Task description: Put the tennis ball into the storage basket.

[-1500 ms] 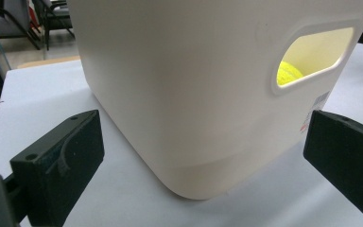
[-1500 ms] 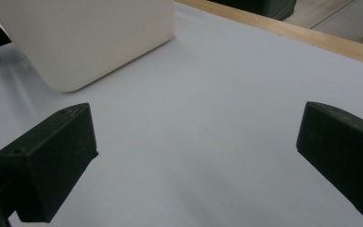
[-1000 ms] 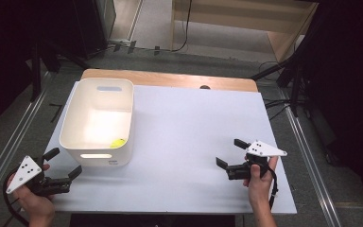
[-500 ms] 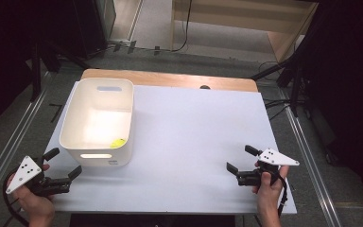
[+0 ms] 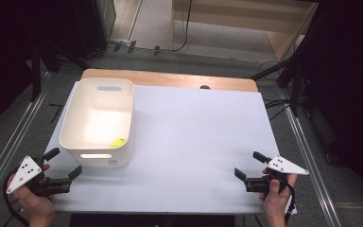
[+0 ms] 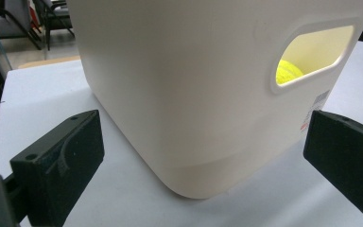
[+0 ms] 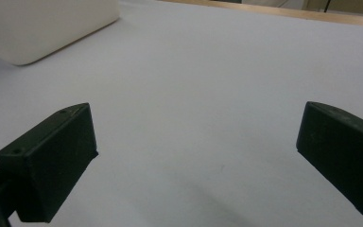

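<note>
Table (image 5: 198, 142): white top with a strip of bare wood along its far edge.

White plastic bin (image 5: 99, 123): upright on the left half of the table, open top, rounded corners, a slot handle cut into each short wall. In the left gripper view the bin (image 6: 184, 85) stands close in front of the jaws, near corner foremost, with a small printed label low on the wall under the handle slot.

Yellow ball (image 5: 118, 142): lies inside the bin, on its floor, at the near right corner. In the left gripper view the ball (image 6: 288, 72) is seen through the handle slot, against the inner wall.

Left gripper (image 5: 66, 163): held in the person's left hand (image 5: 33, 201) at the near left corner of the table, just beside the bin's near wall and not touching it. Jaws spread wide apart, nothing between them. Grey three-cornered plate on top.

Right gripper (image 5: 248, 164): held in the person's right hand (image 5: 274, 198) near the front edge on the right side, well apart from the bin. Jaws spread wide, holding nothing; the right gripper view has bare table top between them and the bin's (image 7: 42, 28) rounded base at upper left.
</note>
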`<state>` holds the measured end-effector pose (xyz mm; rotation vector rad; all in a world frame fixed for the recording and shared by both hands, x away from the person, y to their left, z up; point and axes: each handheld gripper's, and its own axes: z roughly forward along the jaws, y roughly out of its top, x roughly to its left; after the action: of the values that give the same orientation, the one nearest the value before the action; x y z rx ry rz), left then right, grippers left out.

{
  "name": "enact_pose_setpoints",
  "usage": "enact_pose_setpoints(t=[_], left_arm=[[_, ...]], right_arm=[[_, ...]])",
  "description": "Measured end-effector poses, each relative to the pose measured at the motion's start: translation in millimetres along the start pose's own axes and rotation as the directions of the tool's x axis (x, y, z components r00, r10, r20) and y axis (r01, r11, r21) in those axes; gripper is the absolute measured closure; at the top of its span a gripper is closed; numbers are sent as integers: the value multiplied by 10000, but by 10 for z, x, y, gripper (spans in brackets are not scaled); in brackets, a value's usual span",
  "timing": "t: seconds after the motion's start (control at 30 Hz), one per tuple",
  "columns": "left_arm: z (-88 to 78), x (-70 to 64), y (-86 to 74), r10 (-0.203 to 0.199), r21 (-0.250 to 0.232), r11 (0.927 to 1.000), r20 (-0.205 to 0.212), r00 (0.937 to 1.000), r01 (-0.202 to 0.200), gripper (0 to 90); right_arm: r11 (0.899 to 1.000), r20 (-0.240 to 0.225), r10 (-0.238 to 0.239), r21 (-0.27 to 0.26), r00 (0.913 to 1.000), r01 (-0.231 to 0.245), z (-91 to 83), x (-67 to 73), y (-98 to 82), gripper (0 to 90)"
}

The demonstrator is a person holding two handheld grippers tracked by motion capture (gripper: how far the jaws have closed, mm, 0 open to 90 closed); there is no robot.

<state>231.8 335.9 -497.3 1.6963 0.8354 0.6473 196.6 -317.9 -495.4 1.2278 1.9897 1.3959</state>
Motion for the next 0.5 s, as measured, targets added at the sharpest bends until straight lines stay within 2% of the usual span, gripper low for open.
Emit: enact_pose_setpoints(t=[0.27, 0.33, 0.5], left_arm=[[-2, 2, 2, -17, -18, 10000, 45, 10000, 17, 0], [-2, 1, 2, -15, -17, 10000, 48, 10000, 15, 0], [-6, 5, 2, -10, -34, 10000, 57, 10000, 10, 0]], right_arm=[[9993, 328, 316, -197, 9990, -310, -108, -83, -99, 0], [9998, 560, 180, -112, 9983, -174, -127, -109, -121, 0], [9991, 651, 353, -258, 9973, -337, -163, -164, -167, 0]])
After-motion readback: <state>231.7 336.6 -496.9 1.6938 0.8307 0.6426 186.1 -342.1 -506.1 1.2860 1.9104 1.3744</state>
